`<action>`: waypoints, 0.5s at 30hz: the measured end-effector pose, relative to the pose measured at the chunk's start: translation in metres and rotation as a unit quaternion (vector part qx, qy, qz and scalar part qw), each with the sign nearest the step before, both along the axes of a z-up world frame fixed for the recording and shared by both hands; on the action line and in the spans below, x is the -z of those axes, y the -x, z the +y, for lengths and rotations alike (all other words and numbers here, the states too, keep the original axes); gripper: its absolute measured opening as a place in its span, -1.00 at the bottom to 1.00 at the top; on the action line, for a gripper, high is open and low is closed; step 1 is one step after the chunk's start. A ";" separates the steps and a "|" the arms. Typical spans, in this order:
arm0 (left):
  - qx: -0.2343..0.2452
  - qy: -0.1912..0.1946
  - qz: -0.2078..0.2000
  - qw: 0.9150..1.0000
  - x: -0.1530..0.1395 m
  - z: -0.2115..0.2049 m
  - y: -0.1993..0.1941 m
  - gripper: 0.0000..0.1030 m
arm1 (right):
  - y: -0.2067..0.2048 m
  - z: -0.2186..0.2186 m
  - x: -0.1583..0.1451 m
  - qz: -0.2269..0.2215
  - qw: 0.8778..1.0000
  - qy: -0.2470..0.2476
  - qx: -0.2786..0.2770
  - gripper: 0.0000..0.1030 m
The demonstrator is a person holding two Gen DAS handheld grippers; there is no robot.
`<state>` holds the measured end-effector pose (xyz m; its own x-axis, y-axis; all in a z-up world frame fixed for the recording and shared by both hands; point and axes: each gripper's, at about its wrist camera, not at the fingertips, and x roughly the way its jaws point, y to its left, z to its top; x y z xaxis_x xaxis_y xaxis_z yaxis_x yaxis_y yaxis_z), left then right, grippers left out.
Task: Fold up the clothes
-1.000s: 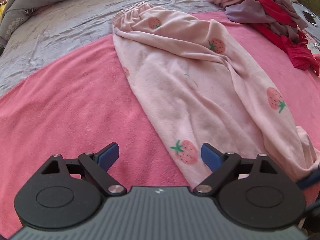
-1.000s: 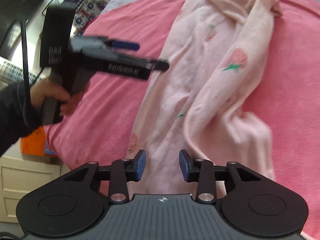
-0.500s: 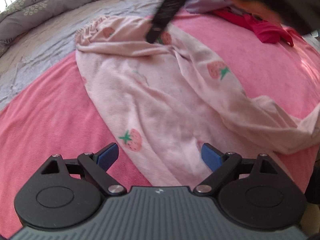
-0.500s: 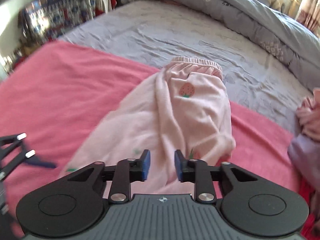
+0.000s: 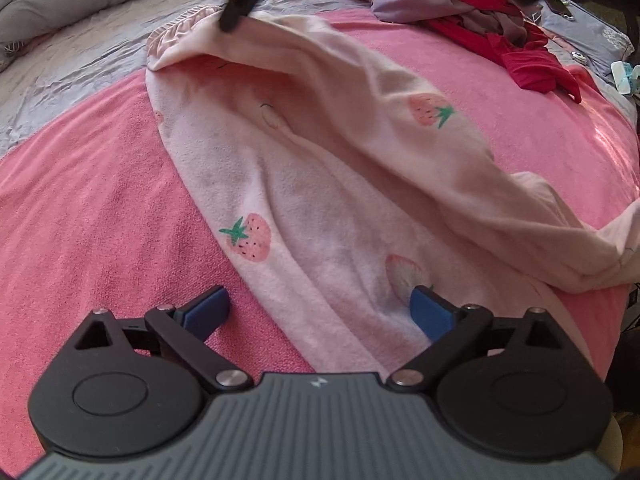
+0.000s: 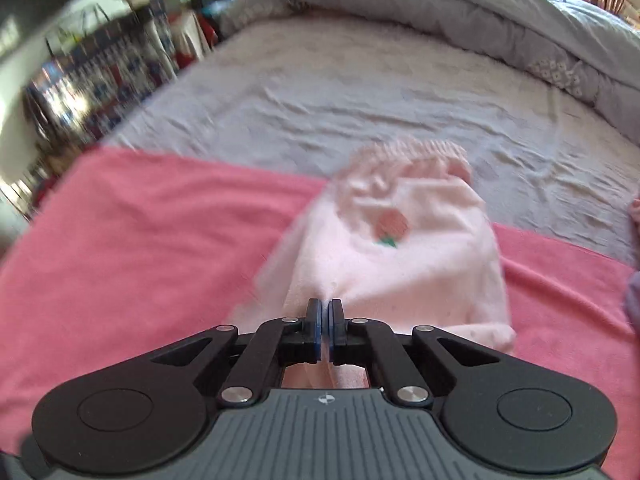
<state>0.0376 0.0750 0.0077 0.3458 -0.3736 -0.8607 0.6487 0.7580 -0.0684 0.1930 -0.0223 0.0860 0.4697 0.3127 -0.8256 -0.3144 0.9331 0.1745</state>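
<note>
Pale pink strawberry-print trousers [image 5: 320, 184] lie lengthwise on a pink towel [image 5: 92, 208], waistband at the far end. My left gripper [image 5: 320, 308] is open, its blue pads low over the near leg end, one pad each side of the cloth. My right gripper [image 6: 324, 320] is shut on a fold of the trousers [image 6: 400, 256] near the waistband and lifts it. In the left wrist view the right gripper [image 5: 236, 12] shows as a dark blur pinching the cloth at the far end.
The pink towel [image 6: 140, 232] lies on a grey bedsheet [image 6: 360, 92] with a grey quilt [image 6: 500, 20] bunched behind. A pile of red, purple and pink clothes [image 5: 480, 12] sits at the far right. Cluttered shelves [image 6: 100, 72] stand beyond the bed.
My right gripper has closed on the trousers near the waistband and pulled a fold up. My left gripper has stayed open and shifted slightly along the near leg end.
</note>
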 end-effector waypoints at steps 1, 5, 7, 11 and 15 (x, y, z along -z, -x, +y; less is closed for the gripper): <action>0.000 0.001 -0.001 1.000 0.000 0.000 0.000 0.92 | -0.006 0.000 -0.002 0.006 1.000 -0.027 0.004 -0.89; 0.002 0.001 -0.003 1.000 0.002 -0.001 0.001 0.95 | -0.035 0.012 0.019 0.029 0.999 -0.030 0.004 -0.84; -0.001 0.002 -0.001 1.000 0.002 -0.001 -0.001 0.95 | -0.037 0.018 0.028 0.056 0.998 -0.019 -0.017 -0.80; -0.012 0.002 0.002 1.000 0.002 0.003 -0.002 0.95 | 0.004 -0.001 0.003 0.017 0.998 -0.029 -0.044 -0.20; -0.022 -0.007 0.011 1.000 0.000 0.005 -0.002 0.95 | 0.065 -0.035 -0.011 0.021 0.998 0.038 -0.055 0.10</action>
<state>0.0400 0.0800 0.0081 0.3421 -0.3454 -0.8739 0.6128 0.7870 -0.0712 0.1277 -0.0573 0.0975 0.3999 0.2968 -0.8672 -0.4100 0.9041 0.1204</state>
